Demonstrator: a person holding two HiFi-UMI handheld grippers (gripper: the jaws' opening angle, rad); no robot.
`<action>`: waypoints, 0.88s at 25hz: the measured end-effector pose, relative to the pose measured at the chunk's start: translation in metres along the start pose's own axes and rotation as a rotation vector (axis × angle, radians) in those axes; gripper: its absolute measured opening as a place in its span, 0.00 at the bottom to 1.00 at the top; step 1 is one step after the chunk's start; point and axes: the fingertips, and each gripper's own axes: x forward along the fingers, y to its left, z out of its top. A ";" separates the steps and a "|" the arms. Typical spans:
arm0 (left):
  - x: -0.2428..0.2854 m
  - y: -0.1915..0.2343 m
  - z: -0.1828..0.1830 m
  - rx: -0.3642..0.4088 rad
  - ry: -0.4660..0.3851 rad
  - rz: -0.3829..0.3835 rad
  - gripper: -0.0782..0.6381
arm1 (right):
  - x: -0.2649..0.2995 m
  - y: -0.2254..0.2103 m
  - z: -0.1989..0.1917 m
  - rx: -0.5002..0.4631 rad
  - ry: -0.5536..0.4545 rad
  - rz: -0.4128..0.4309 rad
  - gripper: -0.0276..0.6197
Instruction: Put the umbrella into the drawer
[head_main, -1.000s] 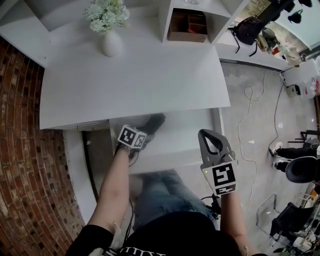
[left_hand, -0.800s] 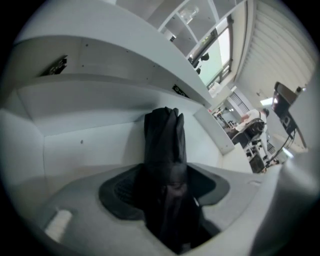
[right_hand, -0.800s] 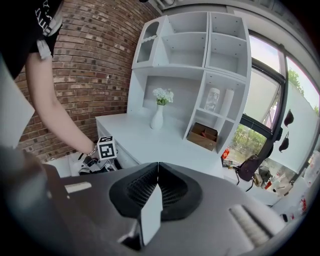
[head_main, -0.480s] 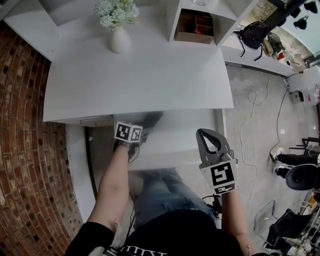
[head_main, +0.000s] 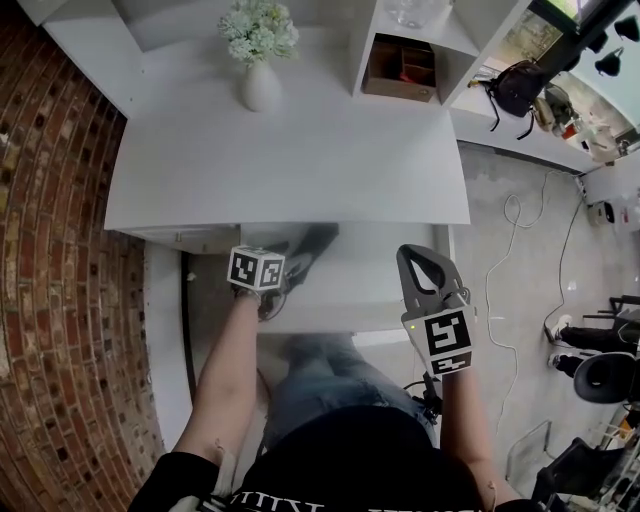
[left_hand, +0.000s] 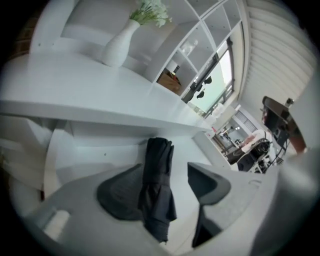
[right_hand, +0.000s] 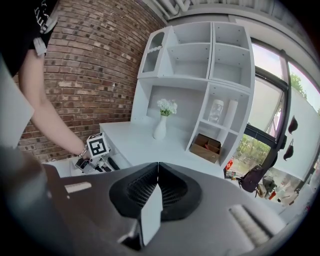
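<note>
**Head view.** White desk (head_main: 300, 160) with a vase of flowers (head_main: 261, 88) at the back. The drawer (head_main: 370, 285) stands pulled out under the desk's front edge. The folded dark umbrella (head_main: 312, 243) lies inside the drawer, at its left side. The left gripper (head_main: 258, 272) is at the drawer's left front corner, just beside the umbrella's near end. The right gripper (head_main: 420, 268) is over the drawer's right front, well apart from the umbrella.

**Left gripper view.** Jaws spread wide, having just been opening. The umbrella shows lengthwise in the gap between them. It overlaps the edge of the left pad (left_hand: 120, 192), and the right pad (left_hand: 207, 182) stands clear of it. Nothing is pinched.

**Right gripper view.** Jaws pressed together, nothing between them. Beyond them are the desk, the vase, a white shelf unit (right_hand: 200, 65) and a brick wall (right_hand: 90, 75).
</note>
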 end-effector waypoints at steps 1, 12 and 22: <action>-0.004 -0.004 0.004 0.014 -0.008 0.000 0.49 | -0.001 -0.001 0.003 0.000 -0.011 -0.001 0.05; -0.054 -0.045 0.050 0.133 -0.126 0.016 0.48 | -0.021 -0.019 0.039 0.021 -0.141 -0.048 0.05; -0.099 -0.077 0.094 0.206 -0.280 0.043 0.47 | -0.033 -0.031 0.063 0.039 -0.231 -0.085 0.05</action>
